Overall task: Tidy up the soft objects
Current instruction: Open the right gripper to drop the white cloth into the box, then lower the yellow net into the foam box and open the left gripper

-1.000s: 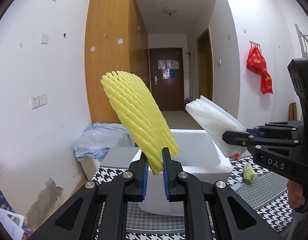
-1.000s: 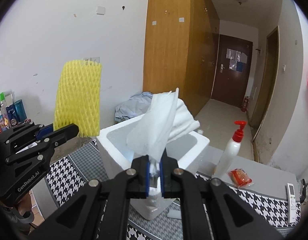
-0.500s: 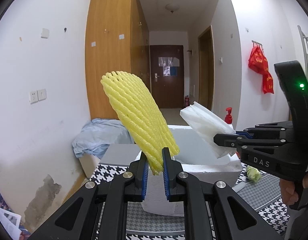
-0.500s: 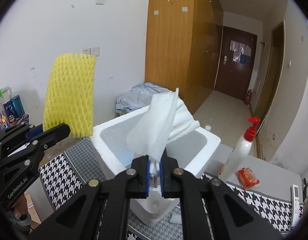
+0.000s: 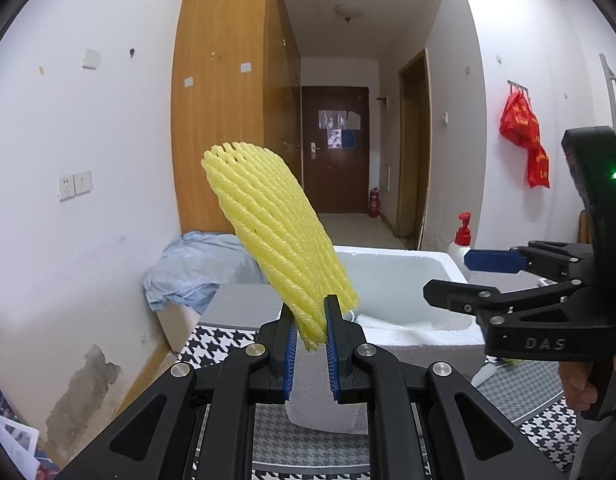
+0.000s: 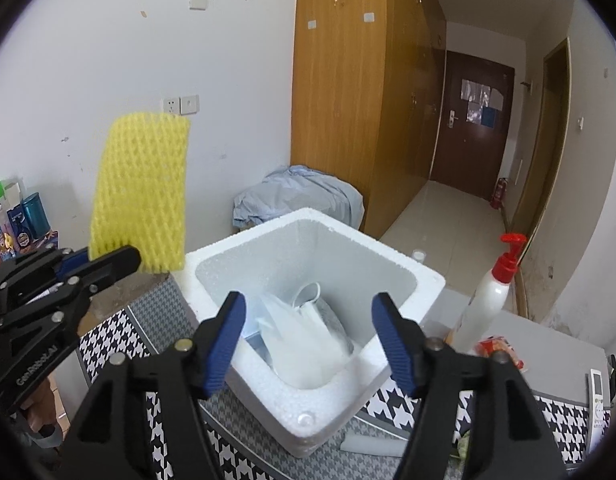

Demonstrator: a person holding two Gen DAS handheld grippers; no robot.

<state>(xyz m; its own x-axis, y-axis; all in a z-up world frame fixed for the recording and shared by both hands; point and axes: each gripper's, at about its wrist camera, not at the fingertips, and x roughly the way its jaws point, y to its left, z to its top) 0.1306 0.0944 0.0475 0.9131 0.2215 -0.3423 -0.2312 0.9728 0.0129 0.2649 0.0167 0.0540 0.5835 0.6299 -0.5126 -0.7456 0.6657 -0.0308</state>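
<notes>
The left hand-held gripper (image 5: 311,340) clenches a yellow foam net sleeve (image 5: 279,236), while the right hand-held gripper (image 6: 310,336), jaws just opened, stands released above crumpled white plastic bags (image 6: 303,340) lying in the white styrofoam box (image 6: 408,276).

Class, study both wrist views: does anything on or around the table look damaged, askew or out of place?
The white foam sheet lies crumpled and slanted in the foam box, not flat. The wall low down by the table has a patch of peeling plaster. A blue cloth lies bunched behind the box. Nothing looks spilled.
</notes>
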